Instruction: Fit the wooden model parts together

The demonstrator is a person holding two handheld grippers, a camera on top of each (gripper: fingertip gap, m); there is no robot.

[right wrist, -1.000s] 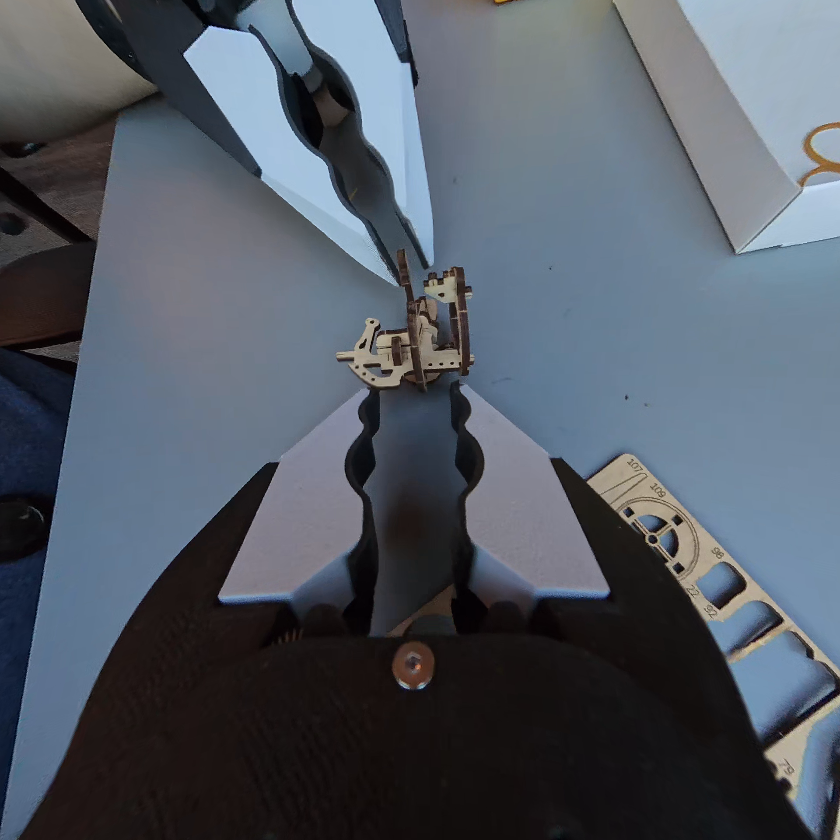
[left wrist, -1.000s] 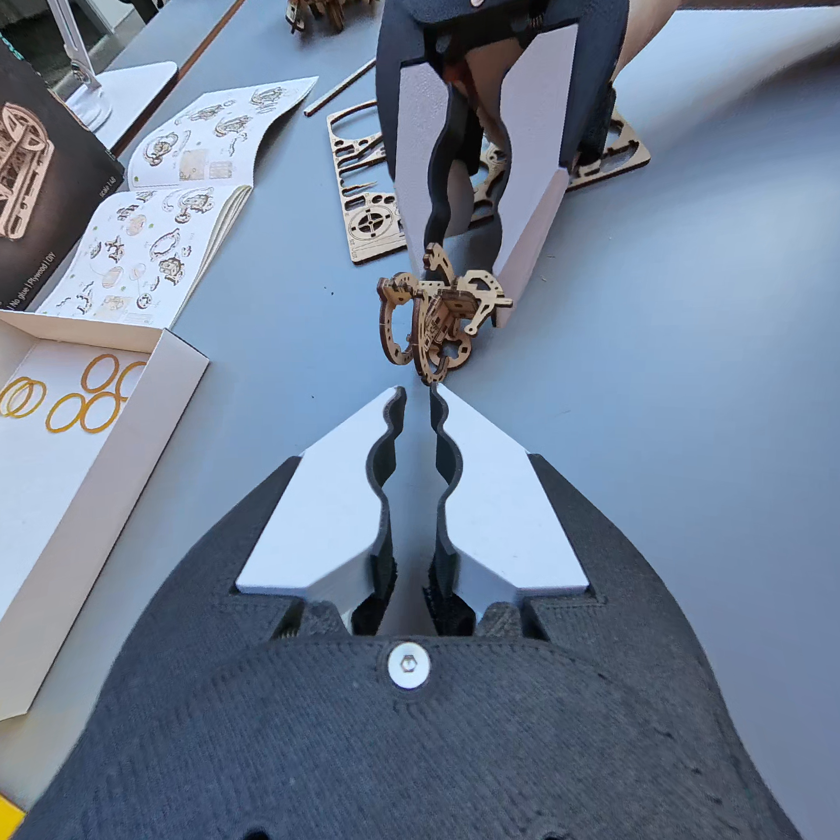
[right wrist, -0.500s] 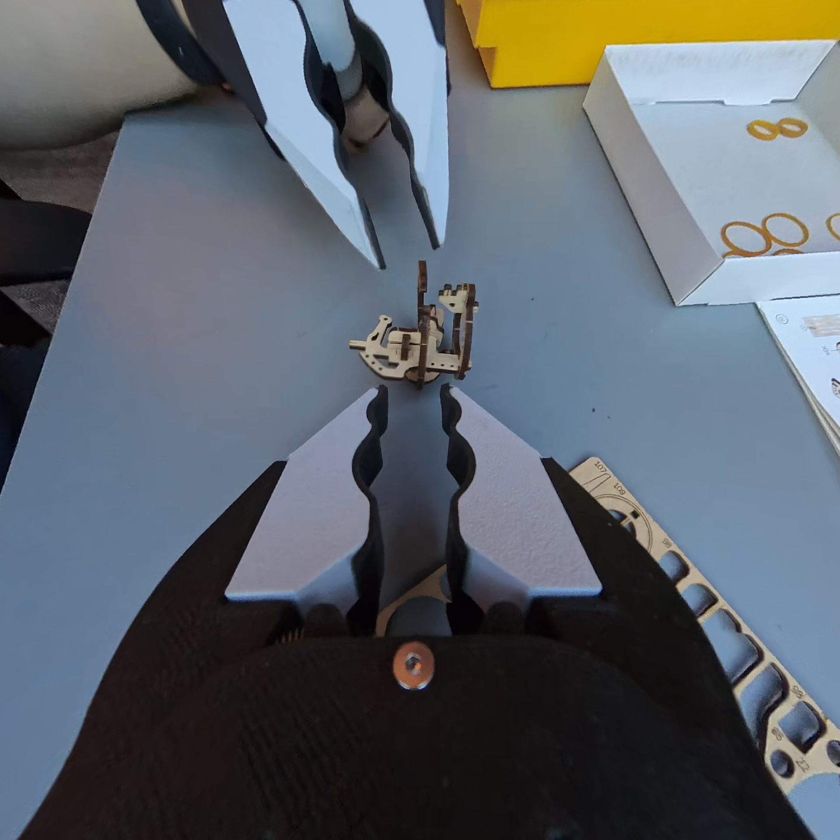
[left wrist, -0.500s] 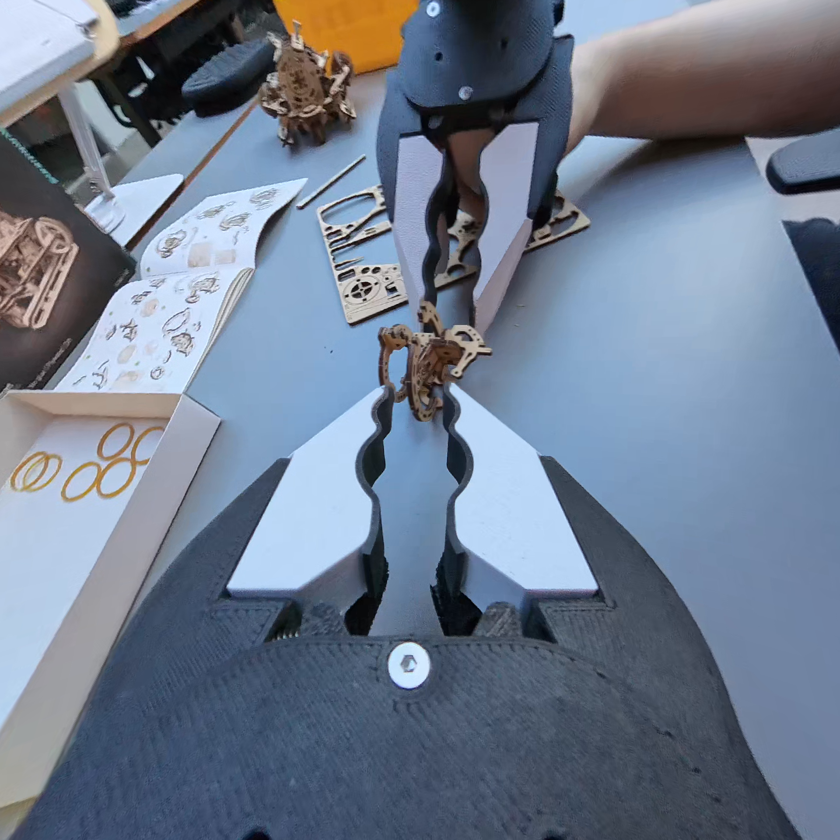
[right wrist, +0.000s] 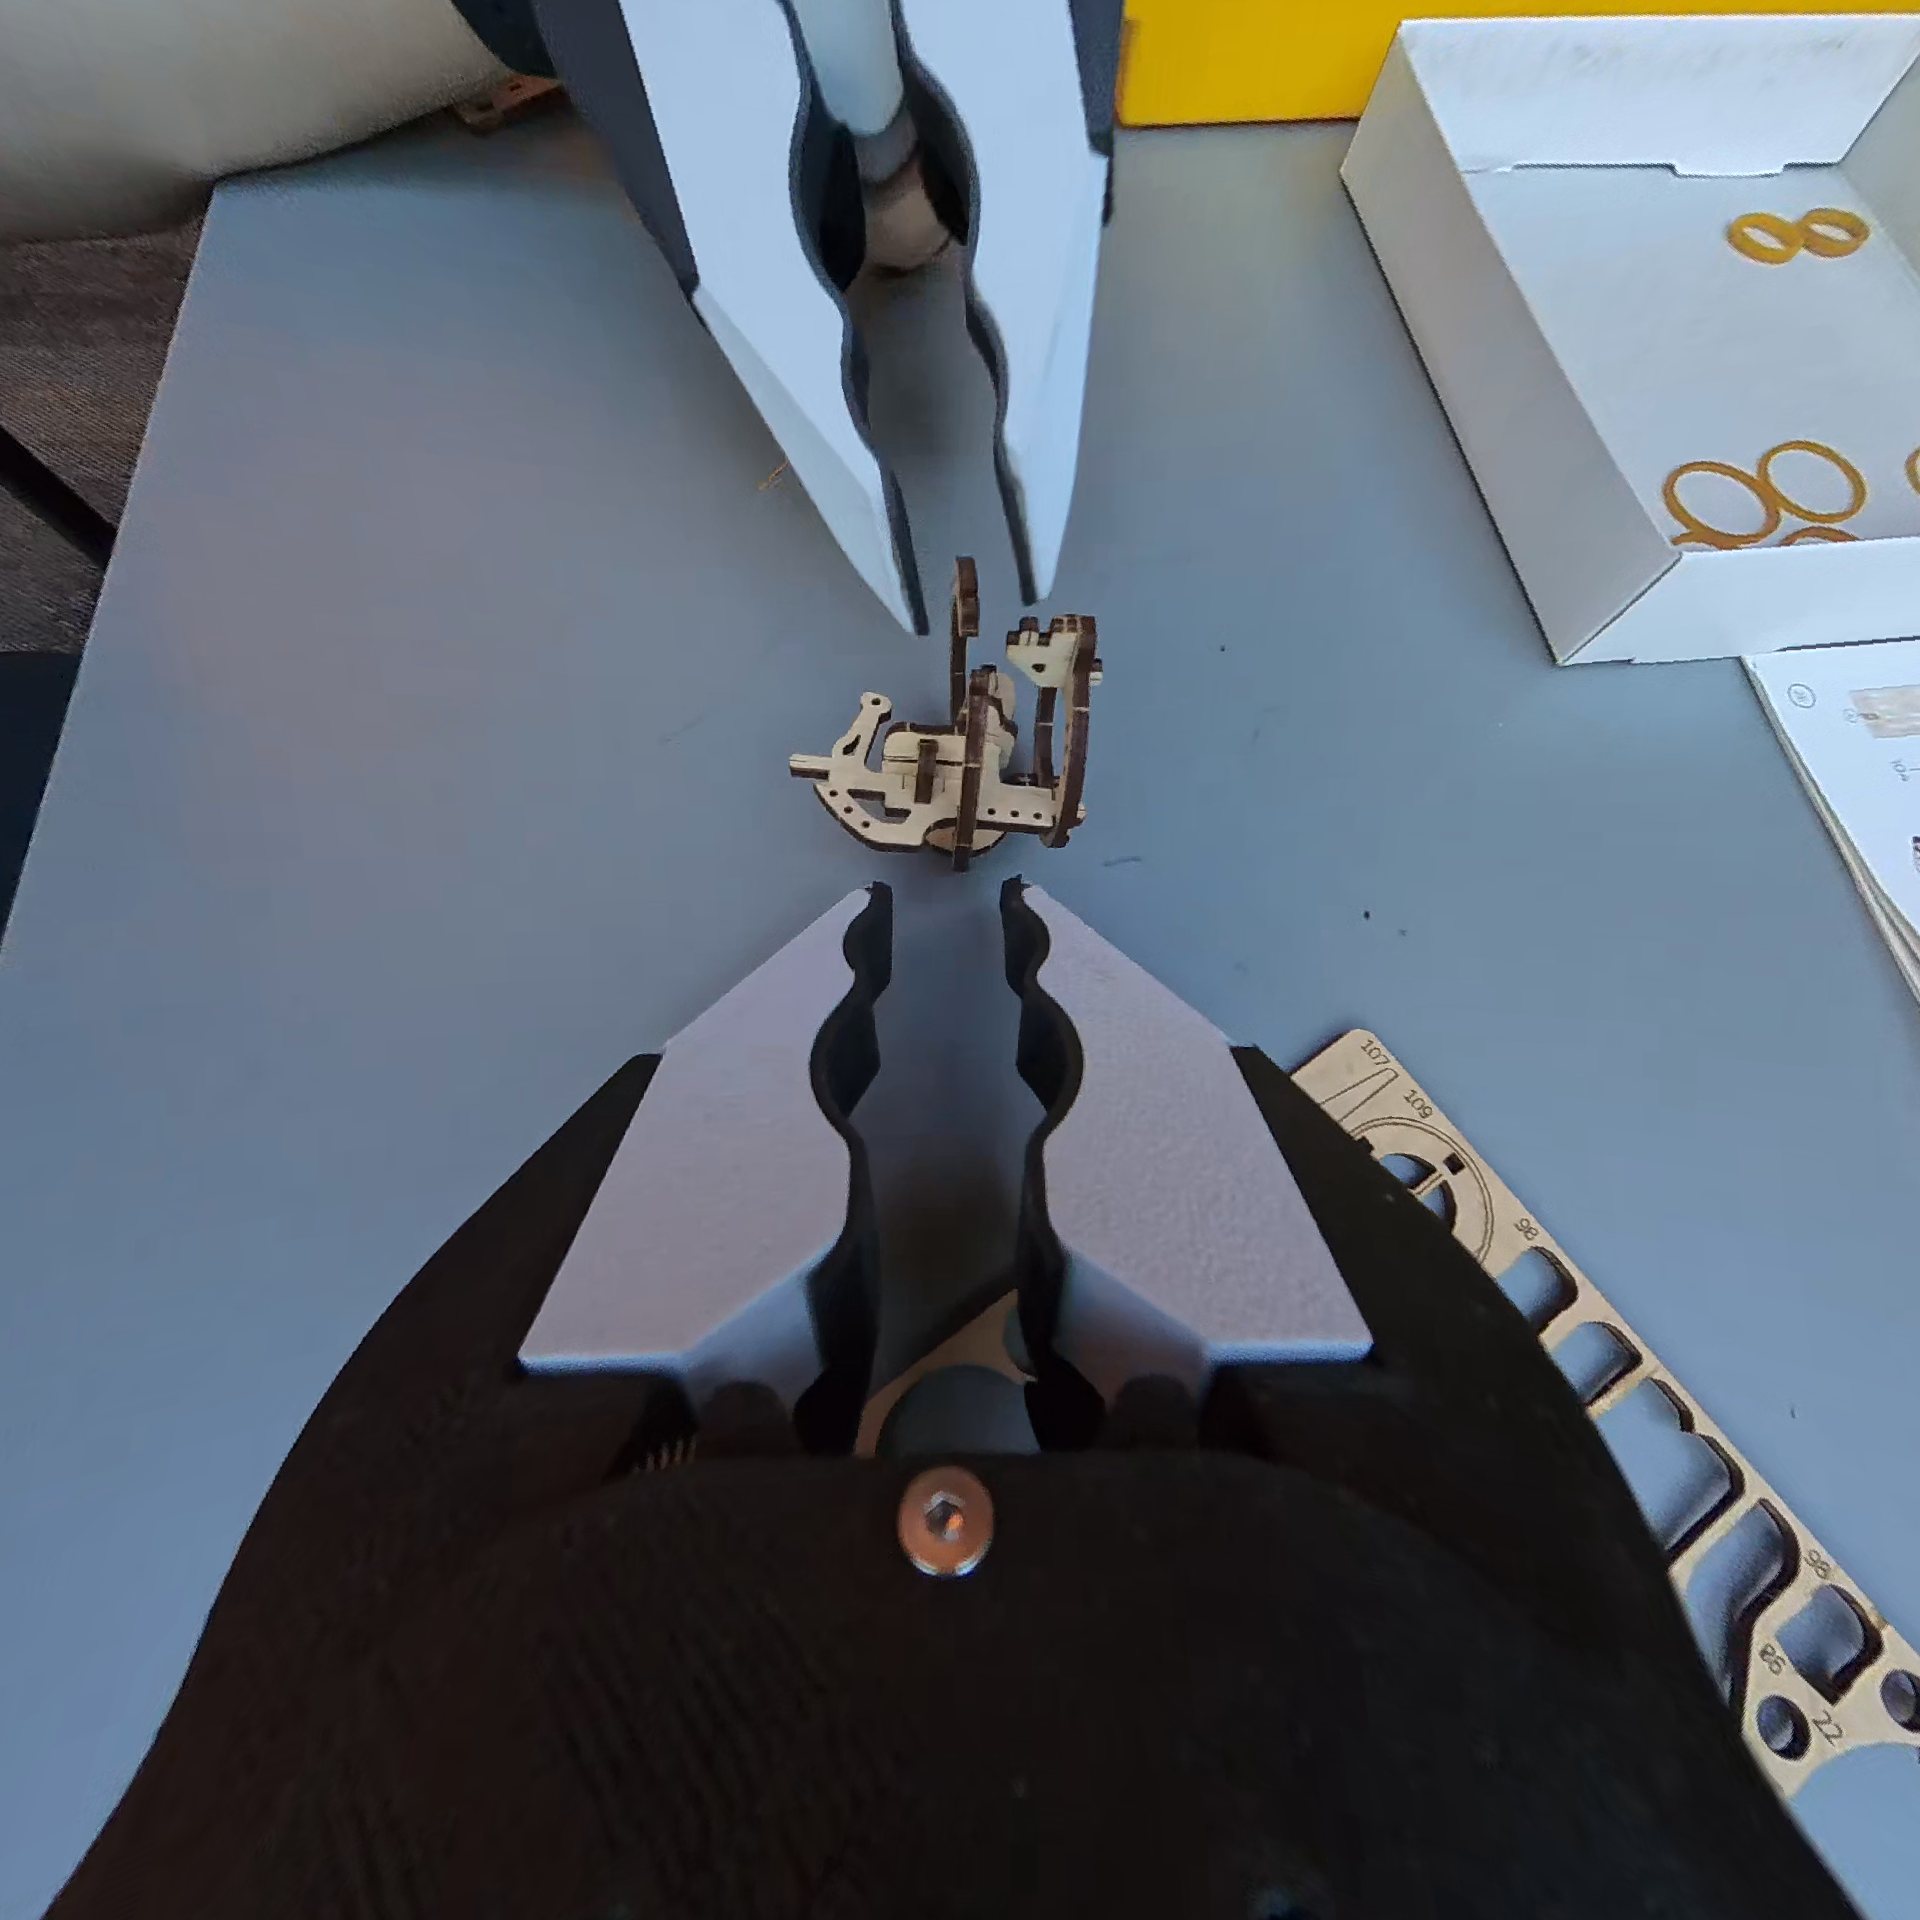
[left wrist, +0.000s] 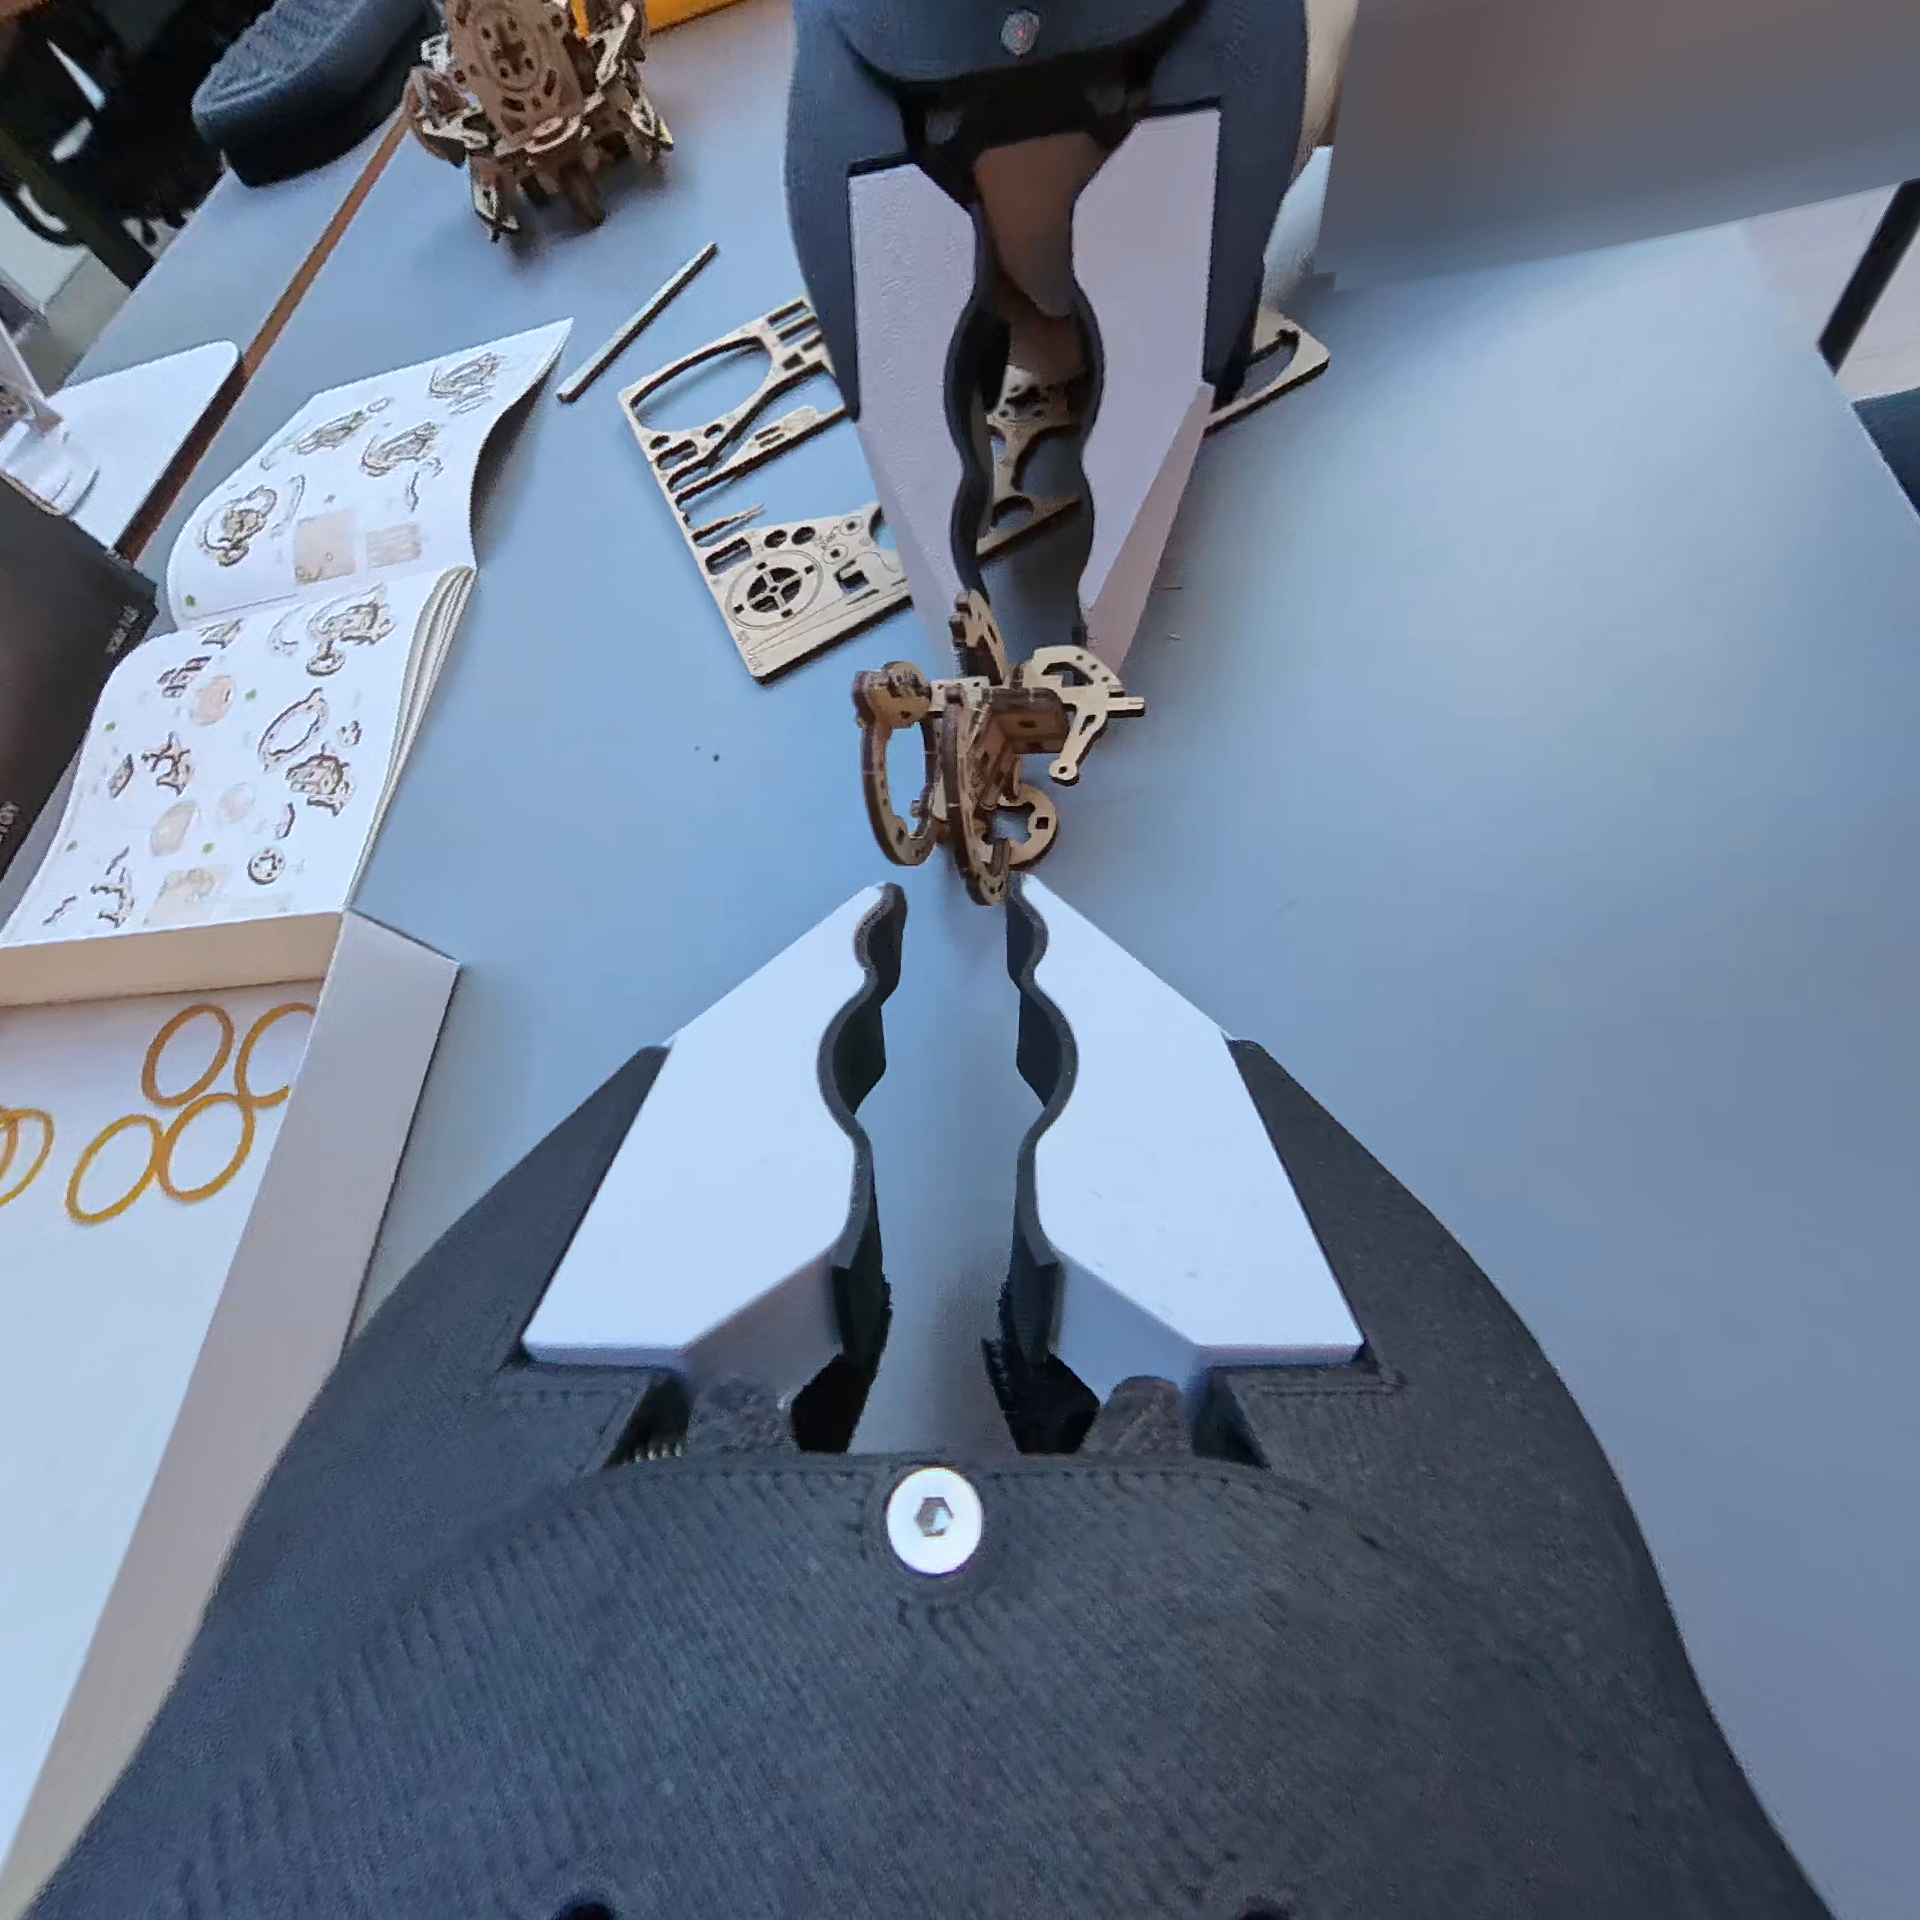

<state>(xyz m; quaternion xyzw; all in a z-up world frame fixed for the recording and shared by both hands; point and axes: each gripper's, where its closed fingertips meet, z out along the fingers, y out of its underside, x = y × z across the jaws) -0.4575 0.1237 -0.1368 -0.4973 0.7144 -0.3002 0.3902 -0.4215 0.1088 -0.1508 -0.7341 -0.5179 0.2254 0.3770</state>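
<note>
Left wrist view: grey table, open booklet; both grippers' fingers spread, empty.

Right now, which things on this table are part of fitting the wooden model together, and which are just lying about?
Part of the job:
wooden model
left gripper
right gripper
cut-out wooden sheet
open instruction booklet

Lying about:
white box with yellow rings
finished wooden model
thin wooden stick
yellow bin
</note>
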